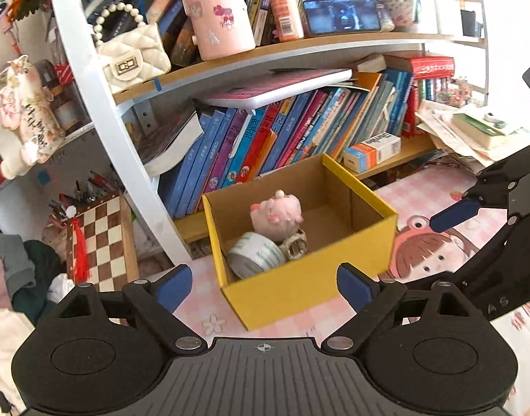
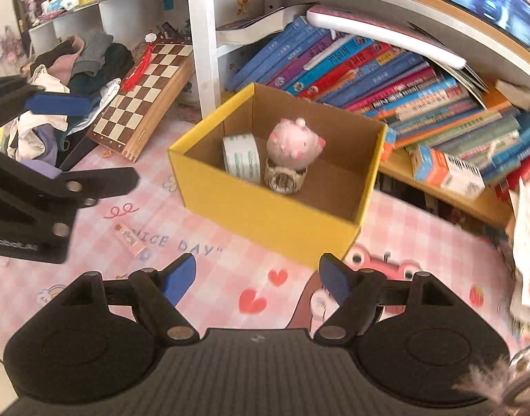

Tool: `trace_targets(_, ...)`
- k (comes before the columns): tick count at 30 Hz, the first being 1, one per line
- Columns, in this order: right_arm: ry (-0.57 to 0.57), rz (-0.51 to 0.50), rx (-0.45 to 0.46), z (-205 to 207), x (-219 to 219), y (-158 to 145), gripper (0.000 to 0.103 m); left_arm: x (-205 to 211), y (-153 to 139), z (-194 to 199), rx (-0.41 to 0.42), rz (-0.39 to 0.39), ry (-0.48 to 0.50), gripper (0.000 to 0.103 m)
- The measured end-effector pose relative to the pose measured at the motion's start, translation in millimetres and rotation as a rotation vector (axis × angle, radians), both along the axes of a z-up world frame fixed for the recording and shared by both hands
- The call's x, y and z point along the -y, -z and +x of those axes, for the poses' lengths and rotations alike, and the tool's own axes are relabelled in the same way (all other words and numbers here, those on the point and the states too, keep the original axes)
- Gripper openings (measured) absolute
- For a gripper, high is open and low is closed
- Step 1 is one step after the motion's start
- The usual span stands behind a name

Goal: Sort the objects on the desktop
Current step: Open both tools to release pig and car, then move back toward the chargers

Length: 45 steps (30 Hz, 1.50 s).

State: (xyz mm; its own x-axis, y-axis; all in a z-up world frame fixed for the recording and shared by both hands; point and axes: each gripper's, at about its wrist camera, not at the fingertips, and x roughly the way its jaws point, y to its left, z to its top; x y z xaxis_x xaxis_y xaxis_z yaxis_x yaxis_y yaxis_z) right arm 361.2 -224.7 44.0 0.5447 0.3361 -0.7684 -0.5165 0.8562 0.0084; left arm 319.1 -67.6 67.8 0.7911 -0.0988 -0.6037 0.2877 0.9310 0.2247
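Note:
A yellow cardboard box [image 1: 299,291] stands on the pink desk mat, also in the right wrist view [image 2: 265,222]. Inside lie a pink plush pig [image 1: 277,215] [image 2: 294,147], a roll of tape [image 1: 256,254] [image 2: 241,157] and a wristwatch [image 1: 294,244] [image 2: 285,178]. My left gripper [image 1: 265,286] is open and empty just in front of the box. My right gripper [image 2: 258,282] is open and empty, a little in front of the box's near corner. A small pink eraser-like bar [image 2: 130,239] lies on the mat to its left.
A bookshelf with leaning books [image 1: 285,138] stands right behind the box. A chessboard [image 2: 143,86] leans at the left beside a pile of clothes [image 2: 77,66]. An orange-and-white carton [image 2: 446,171] lies on the low shelf. Paper stacks [image 1: 472,131] sit to the right.

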Motion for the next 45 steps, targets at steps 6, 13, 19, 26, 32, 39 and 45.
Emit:
trace_targets(6, 0.059, -0.003, 0.018, -45.3, 4.0, 1.8, 0.079, -19.6, 2.6, -39.1, 0.008, 0.006, 0.014, 0.094)
trace_targets(13, 0.108, 0.008, -0.002, -86.3, 5.7, 8.9, 0.080, -44.3, 13.7, -74.0, -0.002, 0.019, 0.013, 0.094)
trace_targets(19, 0.145, 0.026, 0.002, -112.1, 4.0, 12.0, 0.085, -61.2, 24.1, -95.4, -0.018, 0.035, -0.005, 0.094)
trace_targets(26, 0.186, 0.024, -0.006, -135.4, -2.5, 23.5, 0.097, -72.3, 34.1, -123.6, -0.018, 0.023, -0.042, 0.094)
trace_targets(32, 0.231, 0.031, 0.009, -155.3, -5.9, 33.6, 0.100, -78.7, 45.3, -140.5, -0.031, -0.016, -0.077, 0.099)
trace_targets(39, 0.281, -0.004, 0.026, -178.4, -11.8, 58.0, 0.100, -83.0, 69.4, -148.7, -0.090, -0.057, -0.145, 0.099)
trace_targets(45, 0.286, -0.019, -0.031, -199.9, -13.3, 85.0, 0.100, -81.3, 89.7, -161.3, -0.136, -0.074, -0.157, 0.099)
